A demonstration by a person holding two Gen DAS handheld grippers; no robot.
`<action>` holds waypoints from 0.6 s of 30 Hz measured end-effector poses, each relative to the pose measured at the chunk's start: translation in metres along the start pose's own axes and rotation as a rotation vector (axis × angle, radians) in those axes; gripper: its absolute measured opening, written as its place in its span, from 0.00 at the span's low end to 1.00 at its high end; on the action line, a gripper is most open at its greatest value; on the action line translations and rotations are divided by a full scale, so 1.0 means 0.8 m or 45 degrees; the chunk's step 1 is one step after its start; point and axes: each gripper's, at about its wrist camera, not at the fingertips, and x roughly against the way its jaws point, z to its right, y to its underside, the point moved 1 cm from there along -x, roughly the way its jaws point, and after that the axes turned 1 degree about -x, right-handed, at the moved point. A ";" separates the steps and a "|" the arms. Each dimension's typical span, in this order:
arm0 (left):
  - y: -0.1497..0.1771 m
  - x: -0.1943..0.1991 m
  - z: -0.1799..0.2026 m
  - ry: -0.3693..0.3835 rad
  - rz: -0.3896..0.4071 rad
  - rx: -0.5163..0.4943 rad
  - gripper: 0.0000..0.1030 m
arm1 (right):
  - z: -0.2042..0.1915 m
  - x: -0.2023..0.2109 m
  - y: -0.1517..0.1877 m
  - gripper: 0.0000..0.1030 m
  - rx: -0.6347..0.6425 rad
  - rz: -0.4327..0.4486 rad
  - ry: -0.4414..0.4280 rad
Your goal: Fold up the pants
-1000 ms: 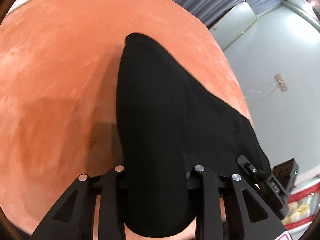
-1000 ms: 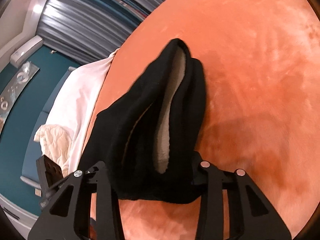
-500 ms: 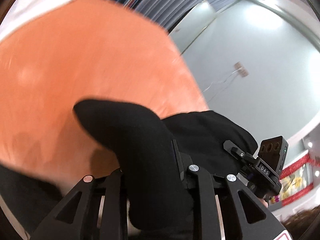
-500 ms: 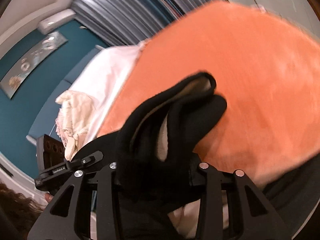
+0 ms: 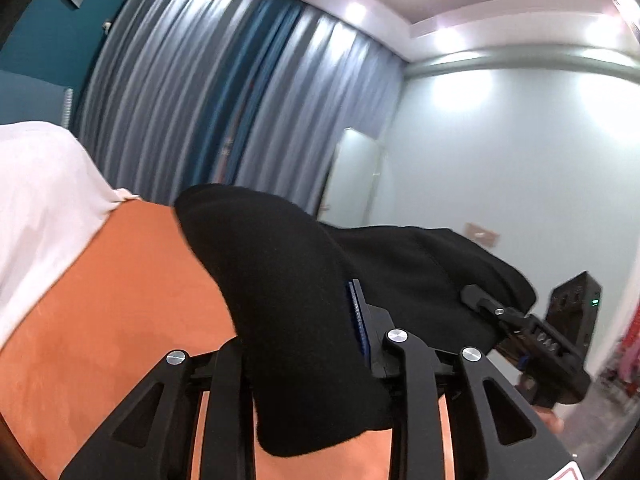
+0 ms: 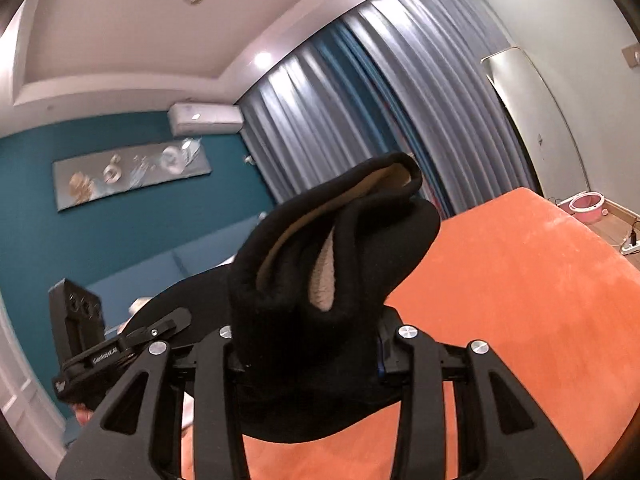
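The black pants point(image 5: 288, 292) with a beige fleece lining point(image 6: 324, 280) are lifted off the orange blanket point(image 5: 120, 304). My left gripper point(image 5: 304, 344) is shut on one bunched black end, which bulges up between the fingers. My right gripper point(image 6: 308, 344) is shut on the other end, where the lining shows in the folds. The cloth spans between both grippers. Each gripper shows in the other's view, the right one point(image 5: 540, 336) at the right, the left one point(image 6: 120, 352) at the left. The fingertips are hidden by cloth.
The orange blanket point(image 6: 520, 280) covers a bed with white bedding point(image 5: 44, 196) at its far side. Grey-blue curtains point(image 5: 224, 112) hang behind. A pink bucket point(image 6: 586, 206) and a power strip point(image 6: 632, 242) lie on the floor at right.
Both grippers have risen and tilted upward with the pants. The cloth has come up off the blanket, and the views now show the curtains, walls and ceiling.
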 end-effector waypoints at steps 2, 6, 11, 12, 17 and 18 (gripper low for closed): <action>0.009 -0.073 -0.031 -0.026 -0.060 0.023 0.24 | 0.050 -0.067 0.001 0.35 -0.066 -0.012 0.015; 0.073 -0.210 -0.103 -0.109 -0.237 0.033 0.24 | 0.161 -0.184 0.052 0.35 -0.158 -0.108 0.102; 0.226 -0.329 -0.183 -0.189 -0.585 0.074 0.28 | 0.302 -0.277 0.182 0.36 -0.332 -0.401 0.293; 0.254 -0.329 -0.189 -0.186 -0.564 0.048 0.34 | 0.330 -0.288 0.215 0.40 -0.366 -0.486 0.349; 0.258 -0.291 -0.228 -0.328 -0.540 0.244 0.95 | 0.376 -0.278 0.243 0.60 -0.529 -0.558 0.341; 0.259 -0.273 -0.237 -0.308 -0.549 0.261 0.94 | 0.372 -0.275 0.242 0.62 -0.497 -0.591 0.351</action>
